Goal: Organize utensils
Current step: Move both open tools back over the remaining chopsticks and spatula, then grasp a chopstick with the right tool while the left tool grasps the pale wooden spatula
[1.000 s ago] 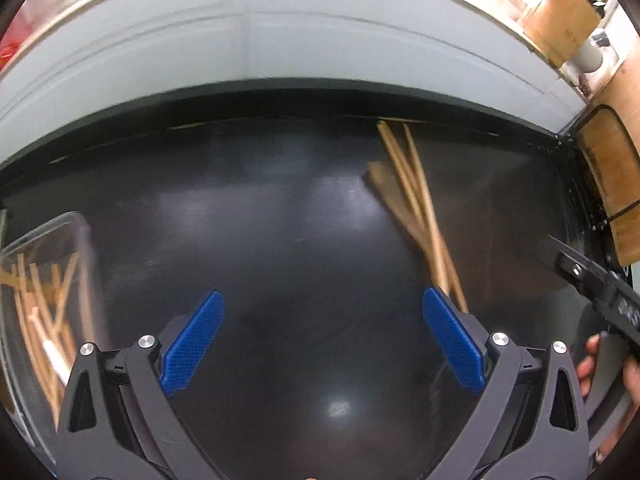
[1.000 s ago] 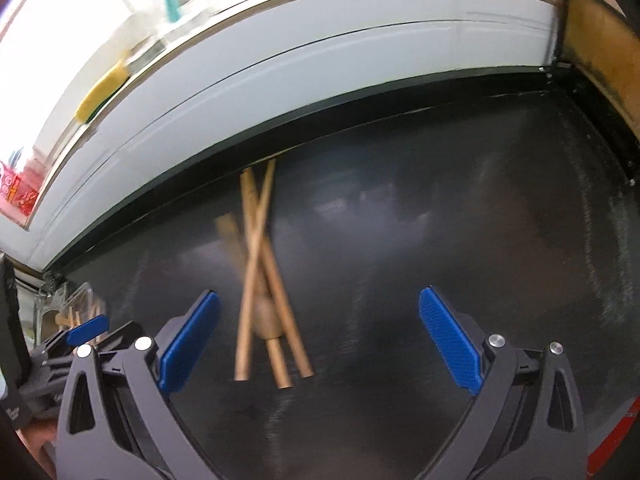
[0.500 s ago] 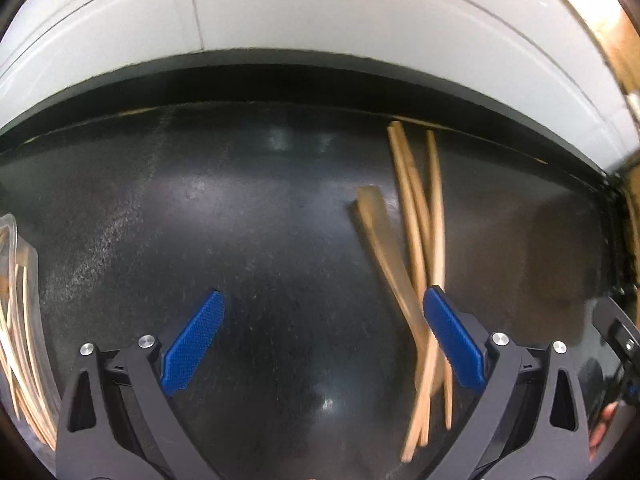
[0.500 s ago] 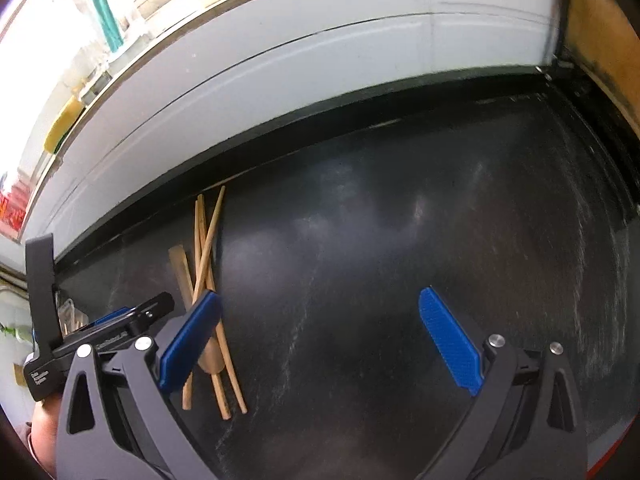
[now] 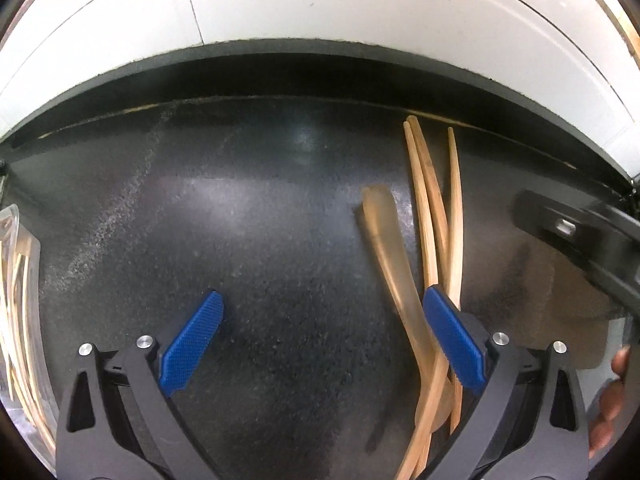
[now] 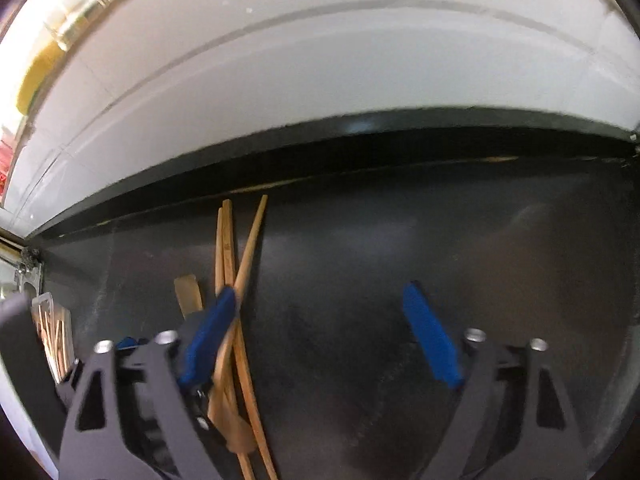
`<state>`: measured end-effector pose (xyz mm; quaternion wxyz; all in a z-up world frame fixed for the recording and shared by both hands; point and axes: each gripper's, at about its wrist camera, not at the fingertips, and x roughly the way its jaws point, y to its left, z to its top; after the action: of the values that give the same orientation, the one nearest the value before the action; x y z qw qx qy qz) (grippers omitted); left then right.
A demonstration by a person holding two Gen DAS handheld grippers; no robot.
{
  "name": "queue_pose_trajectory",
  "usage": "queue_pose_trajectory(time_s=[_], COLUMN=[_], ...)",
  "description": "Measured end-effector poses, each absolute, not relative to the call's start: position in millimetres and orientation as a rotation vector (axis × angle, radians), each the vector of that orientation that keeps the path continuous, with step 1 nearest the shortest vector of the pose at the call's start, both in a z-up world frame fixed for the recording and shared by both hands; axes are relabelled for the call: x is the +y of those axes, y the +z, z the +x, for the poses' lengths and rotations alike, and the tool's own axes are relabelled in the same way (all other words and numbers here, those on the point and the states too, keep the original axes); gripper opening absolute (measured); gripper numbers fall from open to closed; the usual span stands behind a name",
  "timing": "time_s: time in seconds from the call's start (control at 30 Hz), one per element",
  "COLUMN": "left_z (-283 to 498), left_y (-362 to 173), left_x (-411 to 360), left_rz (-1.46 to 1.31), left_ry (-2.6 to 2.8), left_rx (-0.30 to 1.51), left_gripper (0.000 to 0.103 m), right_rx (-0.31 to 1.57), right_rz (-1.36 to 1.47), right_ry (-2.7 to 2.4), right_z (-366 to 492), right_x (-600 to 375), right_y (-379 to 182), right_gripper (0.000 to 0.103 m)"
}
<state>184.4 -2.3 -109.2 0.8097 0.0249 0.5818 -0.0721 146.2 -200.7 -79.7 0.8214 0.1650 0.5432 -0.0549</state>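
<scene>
Several wooden chopsticks [image 5: 424, 216] and a wooden spoon [image 5: 384, 240] lie together on a black surface [image 5: 260, 240]. My left gripper [image 5: 322, 340] hangs open over bare surface, its right pad over the bundle's near part. In the right wrist view the chopsticks [image 6: 236, 276] and the spoon's handle [image 6: 188, 296] run under the left pad of my right gripper [image 6: 320, 338]. Its jaws are closing with the sticks just inside the left finger, and neither pad presses on them. The right gripper's black body [image 5: 580, 240] shows at the edge of the left wrist view.
A clear container [image 5: 20, 300] with several wooden sticks stands at the far left, also seen as the clear container [image 6: 56, 340]. A raised black rim [image 5: 320, 72] and a white wall [image 5: 320, 0] close the back. A person's hand [image 5: 612, 400] shows at the right.
Both grippers have sunk closer to the black surface. The right gripper has swung left until its left pad covers the sticks, and its jaws stand narrower. The left gripper stays open.
</scene>
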Motion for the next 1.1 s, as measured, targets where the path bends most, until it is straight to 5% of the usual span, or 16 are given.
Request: queue_pose_trajectory(time_s=[0.33, 0.5, 0.63, 0.83, 1.1], left_z=[179.3, 174.1, 168.7, 158.5, 158.4], left_y=[-114.6, -107.8, -102.4, -94.4, -91.1], left_x=[-22.4, -24.3, -32.1, -46.9, -58.2], left_rz=[0.073, 0.102, 0.125, 0.135, 0.156], left_ry=[-0.129, -0.148, -0.198, -0.238, -0.233], left_rx=[1.216, 1.197, 1.166, 1.143, 1.138], left_gripper=[0.097, 0.096, 0.086, 0.066, 0.062], right_rx=[1.173, 1.148, 1.140, 1.145, 1.163], right_rz=[0.309, 0.258, 0.283, 0.321, 0.189], right_ry=[-0.086, -0.071, -0.032, -0.042, -0.074], right_z=[169.1, 170.2, 168.5, 168.1, 191.2], right_x=[-182.9, -168.1, -159.2, -159.9, -149.5], right_y=[-93.6, -92.5, -91.9, -91.1, -97.4], right_gripper=[0.067, 0.045, 0.028, 0.028, 0.022])
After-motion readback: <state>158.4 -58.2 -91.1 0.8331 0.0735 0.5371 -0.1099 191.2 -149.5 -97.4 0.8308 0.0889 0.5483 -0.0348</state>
